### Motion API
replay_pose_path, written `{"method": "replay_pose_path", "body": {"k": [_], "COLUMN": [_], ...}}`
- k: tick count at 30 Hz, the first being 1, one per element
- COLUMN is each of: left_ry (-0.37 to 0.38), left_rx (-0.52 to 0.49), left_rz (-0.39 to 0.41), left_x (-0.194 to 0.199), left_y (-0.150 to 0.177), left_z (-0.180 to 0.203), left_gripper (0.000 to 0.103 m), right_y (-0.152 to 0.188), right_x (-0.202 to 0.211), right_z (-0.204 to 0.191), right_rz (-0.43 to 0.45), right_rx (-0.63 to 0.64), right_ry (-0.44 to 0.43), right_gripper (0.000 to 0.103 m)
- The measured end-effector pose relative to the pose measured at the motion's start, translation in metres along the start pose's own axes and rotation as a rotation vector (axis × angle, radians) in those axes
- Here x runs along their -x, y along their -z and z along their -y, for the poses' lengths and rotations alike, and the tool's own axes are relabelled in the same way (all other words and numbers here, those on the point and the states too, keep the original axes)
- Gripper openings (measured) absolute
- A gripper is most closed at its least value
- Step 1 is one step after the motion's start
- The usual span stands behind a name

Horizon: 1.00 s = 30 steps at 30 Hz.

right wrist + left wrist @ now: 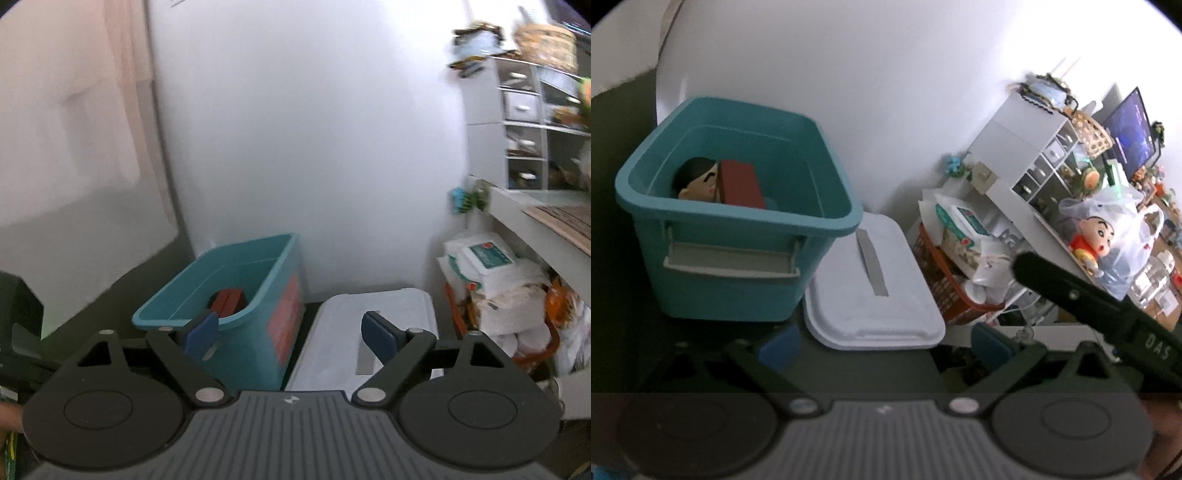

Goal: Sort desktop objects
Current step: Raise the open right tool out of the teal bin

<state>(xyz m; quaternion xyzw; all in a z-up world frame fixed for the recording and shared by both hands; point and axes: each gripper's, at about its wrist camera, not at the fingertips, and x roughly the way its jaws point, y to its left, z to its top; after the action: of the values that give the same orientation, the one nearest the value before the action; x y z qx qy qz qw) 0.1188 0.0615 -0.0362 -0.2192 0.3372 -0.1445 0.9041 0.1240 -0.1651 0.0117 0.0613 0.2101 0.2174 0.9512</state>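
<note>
Both tools, left tool (882,343) and right tool (291,332), are released beside the teal bin (738,258); a careless swing risks knocking its white lid (871,288) off the desk.

The bin (738,236) stands toward the back left of the counter (620,280), close to the wall (886,92). Inside it a figurine (696,181) lies against the far left wall, with a box (740,186) touching it on its right. The lid (873,284) lies flat on the counter just beside the bin's right side, reaching toward the right edge. Beyond that edge sits a basket (945,277) piled with packets (964,225). Farther right a shelf (1034,221) carries a doll (1093,236) inside a bag (1123,236), with a drawer unit (1027,147) behind them and a screen (1130,129) at the far right.
</note>
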Motion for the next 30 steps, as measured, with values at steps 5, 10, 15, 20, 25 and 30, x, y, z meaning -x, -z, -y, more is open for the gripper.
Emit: {"method": "replay_pose_path", "body": {"k": [5, 10, 15, 20, 25, 30], "left_ry": [-0.018, -0.024, -0.039, -0.053, -0.070, -0.085], "left_rx": [0.002, -0.016, -0.010, -0.006, -0.010, -0.037], "left_rz": [-0.016, -0.053, -0.078, -0.094, -0.099, -0.082], "left_x": [-0.006, -0.022, -0.034, -0.041, -0.044, -0.047], "left_y": [0.003, 0.009, 0.014, 0.018, 0.015, 0.005], "left_z": [-0.002, -0.002, -0.004, -0.006, -0.004, 0.004], "left_gripper": [0.101, 0.101, 0.101, 0.101, 0.101, 0.101], "right_y": [0.017, 0.027, 0.033, 0.035, 0.040, 0.044], "right_x": [0.002, -0.010, -0.022, -0.030, -0.034, -0.043], "right_z": [0.015, 0.025, 0.028, 0.036, 0.040, 0.048], "right_rz": [-0.048, -0.138, -0.171, -0.214, -0.229, -0.244], "right_rx": [-0.059, -0.092, -0.100, -0.162, -0.142, -0.167], "right_ry": [0.072, 0.099, 0.117, 0.125, 0.172, 0.187], "right_gripper": [0.089, 0.089, 0.089, 0.089, 0.089, 0.092]}}
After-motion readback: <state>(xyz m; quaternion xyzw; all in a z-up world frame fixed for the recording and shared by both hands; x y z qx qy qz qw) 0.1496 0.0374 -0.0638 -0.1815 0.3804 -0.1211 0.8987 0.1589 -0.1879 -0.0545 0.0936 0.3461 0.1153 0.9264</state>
